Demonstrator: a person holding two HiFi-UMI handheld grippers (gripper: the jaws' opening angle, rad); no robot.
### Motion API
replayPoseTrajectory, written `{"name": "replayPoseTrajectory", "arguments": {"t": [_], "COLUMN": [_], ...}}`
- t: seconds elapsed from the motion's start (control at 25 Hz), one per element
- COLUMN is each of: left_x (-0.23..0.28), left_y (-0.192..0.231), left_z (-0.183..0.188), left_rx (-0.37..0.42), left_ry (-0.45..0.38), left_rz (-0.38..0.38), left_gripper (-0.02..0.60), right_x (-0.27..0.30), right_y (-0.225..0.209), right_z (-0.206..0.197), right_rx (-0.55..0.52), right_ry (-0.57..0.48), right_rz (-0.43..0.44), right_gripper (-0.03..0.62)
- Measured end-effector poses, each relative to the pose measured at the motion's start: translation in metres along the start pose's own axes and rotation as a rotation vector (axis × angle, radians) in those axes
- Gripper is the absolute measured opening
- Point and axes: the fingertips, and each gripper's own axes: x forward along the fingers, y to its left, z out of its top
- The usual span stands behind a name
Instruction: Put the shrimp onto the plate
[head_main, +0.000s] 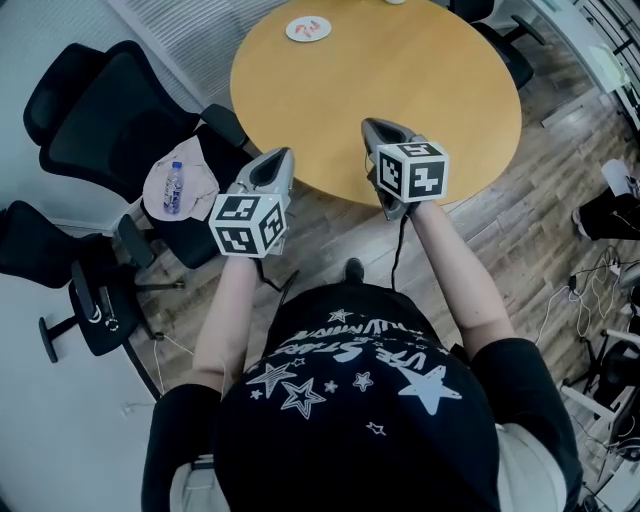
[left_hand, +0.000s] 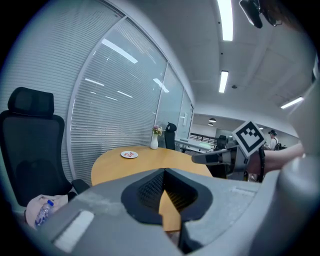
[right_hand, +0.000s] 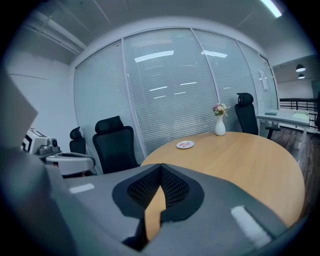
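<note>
Shut tip to tip at the left gripper, nothing pinched. Same story at the right gripper: pressed together, empty. Held side by side just short of the round wooden table, noses aimed across it. Way over on the far side, a small white plate carrying pink-red bits, too tiny to call as shrimp. Behind the grippers, bare forearms stretched forward and roughly parallel from a black starred shirt.
</note>
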Motion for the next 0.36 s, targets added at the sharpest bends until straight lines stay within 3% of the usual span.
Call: {"name": "replayPoseTrajectory", "arguments": {"t": [0.36], "left_x": [-0.031], "left_y": [0.006], "left_z": [-0.021], "left_rx": [-0.028], "left_ry": [0.009], "left_rz": [-0.026], "left_gripper": [0.002], "right_x": [-0.009], "right_y": [0.044], "right_z": [-0.028], "right_rx": [0.005], "right_ry": [0.017], "right_rz": [-0.005], "right_gripper": [0.002]}}
